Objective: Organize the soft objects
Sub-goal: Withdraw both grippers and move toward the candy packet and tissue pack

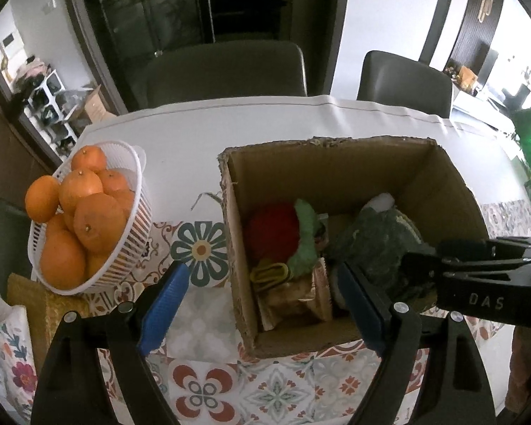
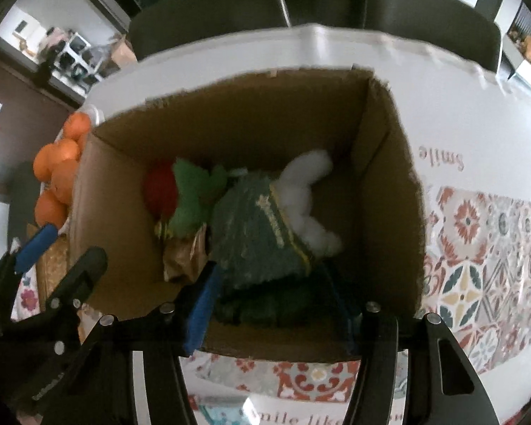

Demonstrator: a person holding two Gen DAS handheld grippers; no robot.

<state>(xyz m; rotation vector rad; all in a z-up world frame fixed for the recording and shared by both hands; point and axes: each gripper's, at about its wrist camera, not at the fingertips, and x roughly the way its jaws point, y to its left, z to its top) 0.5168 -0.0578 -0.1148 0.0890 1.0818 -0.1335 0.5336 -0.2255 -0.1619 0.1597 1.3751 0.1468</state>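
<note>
An open cardboard box [image 1: 237, 248] [image 2: 389, 191] stands on the table. Inside lie a red and green plush toy [image 1: 283, 233] [image 2: 180, 194] and some brown paper. My right gripper [image 2: 272, 283] is shut on a dark green plush with white parts [image 2: 262, 233] [image 1: 375, 244] and holds it inside the box; it reaches in from the right in the left wrist view. My left gripper [image 1: 262, 283] is open and empty, its two fingers astride the box's near left wall.
A white basket of oranges [image 1: 131, 219] stands left of the box, also in the right wrist view [image 2: 56, 173]. A patterned tablecloth [image 1: 201, 382] covers the table. Floral fabric [image 1: 7, 354] lies at the left edge. Two dark chairs [image 1: 226, 71] stand behind the table.
</note>
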